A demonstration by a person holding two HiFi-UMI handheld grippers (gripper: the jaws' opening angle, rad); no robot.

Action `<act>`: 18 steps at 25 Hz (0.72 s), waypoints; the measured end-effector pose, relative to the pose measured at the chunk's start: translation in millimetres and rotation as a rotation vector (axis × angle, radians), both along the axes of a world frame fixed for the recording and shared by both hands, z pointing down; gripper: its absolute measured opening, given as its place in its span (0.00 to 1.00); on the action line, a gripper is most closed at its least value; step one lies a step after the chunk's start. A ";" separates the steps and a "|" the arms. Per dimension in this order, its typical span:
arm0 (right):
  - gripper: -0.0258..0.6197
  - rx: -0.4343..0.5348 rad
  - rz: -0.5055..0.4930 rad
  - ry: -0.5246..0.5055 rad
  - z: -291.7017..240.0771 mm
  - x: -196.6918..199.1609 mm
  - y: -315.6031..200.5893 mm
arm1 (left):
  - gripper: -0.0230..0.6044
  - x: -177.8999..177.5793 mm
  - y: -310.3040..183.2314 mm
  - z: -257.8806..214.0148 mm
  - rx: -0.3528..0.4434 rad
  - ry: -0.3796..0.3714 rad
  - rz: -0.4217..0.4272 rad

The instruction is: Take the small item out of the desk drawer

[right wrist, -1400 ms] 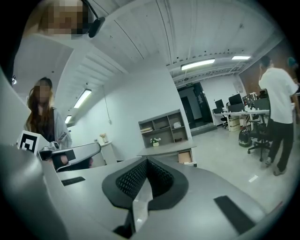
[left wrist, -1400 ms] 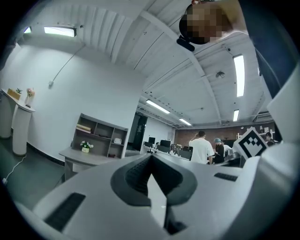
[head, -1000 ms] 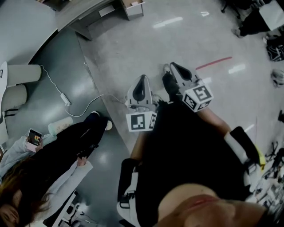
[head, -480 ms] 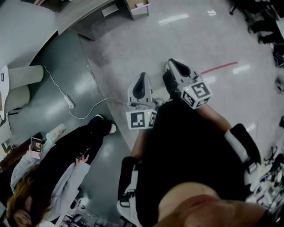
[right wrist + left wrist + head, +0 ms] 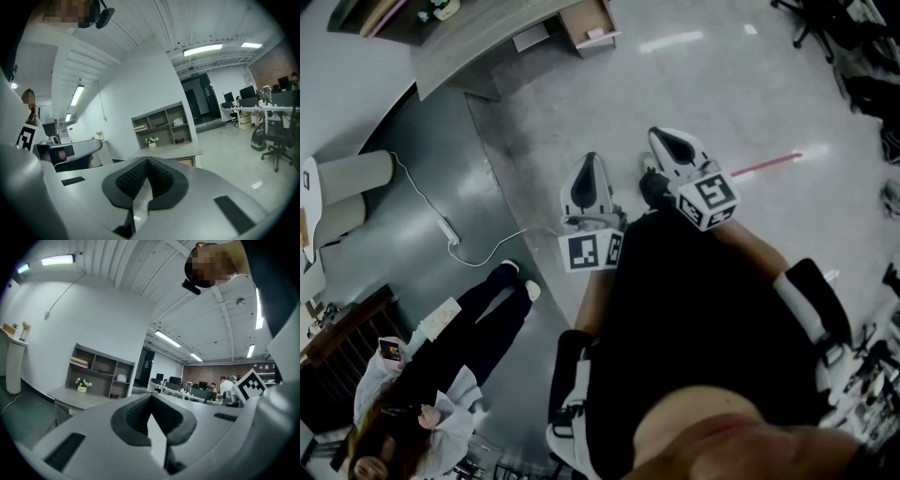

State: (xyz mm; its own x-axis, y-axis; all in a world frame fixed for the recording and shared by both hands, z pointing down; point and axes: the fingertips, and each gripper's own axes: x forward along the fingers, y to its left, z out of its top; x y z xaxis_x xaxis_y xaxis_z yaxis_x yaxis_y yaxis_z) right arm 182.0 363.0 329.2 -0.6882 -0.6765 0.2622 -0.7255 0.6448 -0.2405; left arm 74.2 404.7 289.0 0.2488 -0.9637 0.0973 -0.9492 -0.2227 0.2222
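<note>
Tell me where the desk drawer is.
In the head view the drawer juts from the grey desk at top centre, across the floor, well ahead of the left tongs and right tongs.

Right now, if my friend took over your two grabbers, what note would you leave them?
Left gripper: jaws shut, empty.
Right gripper: jaws shut, empty.
Desk stands across the floor, out of reach. Its drawer looks pulled open, with a pale thing inside, too small to name.
Done: nothing taken out yet.
Left: walk over, open one gripper's jaws, lift it out.
</note>
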 end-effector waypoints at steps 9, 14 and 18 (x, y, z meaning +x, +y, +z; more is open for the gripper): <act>0.04 -0.032 -0.026 0.001 22.3 14.1 -82.7 | 0.03 14.0 -64.4 2.5 -0.003 -0.028 -0.049; 0.04 -0.045 -0.010 0.000 32.4 5.7 -117.5 | 0.03 5.8 -90.7 5.0 -0.012 -0.028 -0.067; 0.04 -0.059 0.009 0.013 43.1 -5.4 -153.1 | 0.03 -3.8 -123.6 10.7 -0.015 -0.026 -0.052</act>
State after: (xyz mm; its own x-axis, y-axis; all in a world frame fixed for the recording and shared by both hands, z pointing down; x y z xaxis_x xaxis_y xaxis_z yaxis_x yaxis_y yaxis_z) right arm 176.6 209.9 372.3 -0.6784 -0.6659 0.3105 -0.7346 0.6232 -0.2684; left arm 70.4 281.0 299.8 0.1954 -0.9736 0.1179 -0.9650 -0.1695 0.2000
